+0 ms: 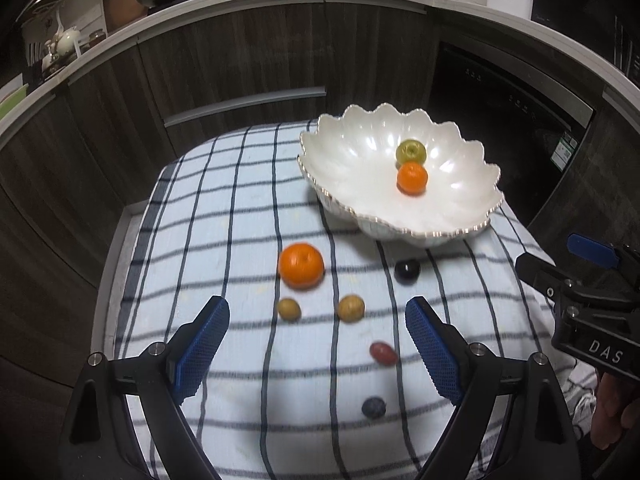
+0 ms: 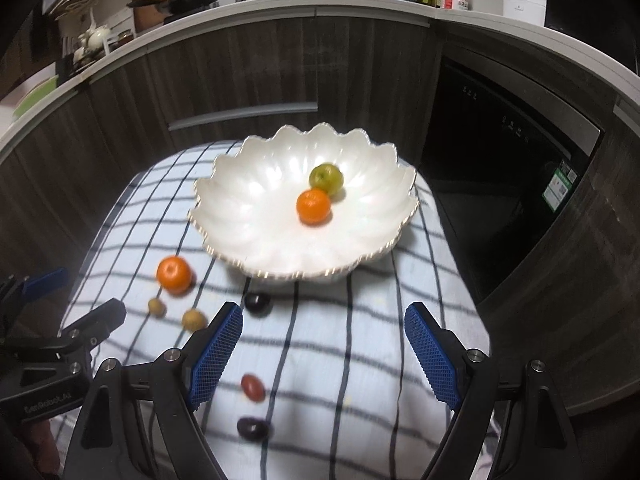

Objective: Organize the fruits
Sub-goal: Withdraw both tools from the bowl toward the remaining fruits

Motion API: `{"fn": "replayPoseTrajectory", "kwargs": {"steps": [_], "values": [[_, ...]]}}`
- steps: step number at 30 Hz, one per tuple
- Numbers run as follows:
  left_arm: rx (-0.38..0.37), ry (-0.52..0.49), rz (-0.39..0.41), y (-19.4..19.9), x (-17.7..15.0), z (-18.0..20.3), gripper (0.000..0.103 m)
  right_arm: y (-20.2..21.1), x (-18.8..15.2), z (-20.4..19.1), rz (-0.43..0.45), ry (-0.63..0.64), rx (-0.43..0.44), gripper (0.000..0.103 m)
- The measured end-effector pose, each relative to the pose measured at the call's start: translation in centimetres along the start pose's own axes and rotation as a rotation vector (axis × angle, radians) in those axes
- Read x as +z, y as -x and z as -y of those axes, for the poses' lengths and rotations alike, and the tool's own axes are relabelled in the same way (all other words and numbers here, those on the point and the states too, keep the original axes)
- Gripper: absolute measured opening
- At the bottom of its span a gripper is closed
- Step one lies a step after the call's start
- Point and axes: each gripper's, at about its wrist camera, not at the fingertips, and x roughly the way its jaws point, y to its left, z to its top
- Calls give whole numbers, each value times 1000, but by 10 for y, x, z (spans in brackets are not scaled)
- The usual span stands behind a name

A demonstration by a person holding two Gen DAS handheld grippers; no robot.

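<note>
My left tongs (image 1: 318,354): wide open, holding nothing.
My right tongs (image 2: 324,354): wide open, empty too.
Nearest on the cloth (image 1: 224,208): a dark grape (image 1: 373,407), then a red one (image 1: 383,353).
Further along: two small brown fruits (image 1: 351,308), a black one (image 1: 407,270), an orange (image 1: 301,265).
Bowl (image 1: 352,160), farthest: a small orange (image 1: 412,177) and a green fruit (image 1: 411,151) already inside.
Left, I judge: six loose fruits.

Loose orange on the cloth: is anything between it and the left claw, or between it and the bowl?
Nothing visible. The orange lies just ahead of the open left claw with bare checked cloth between. Only cloth separates it from the white bowl; the small fruits lie nearer the camera.
</note>
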Motion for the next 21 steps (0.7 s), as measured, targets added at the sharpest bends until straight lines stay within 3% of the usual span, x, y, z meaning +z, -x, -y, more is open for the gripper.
{"fn": "replayPoseTrajectory", "kwargs": {"steps": [9,21], "values": [[14,-46,-16,1,-35,6,88,2,-36,-10,-48,46,20,84],[-32,-55,-53,-7,-72,9,87,-2,-65,-28,-79,126,58,83]]}}
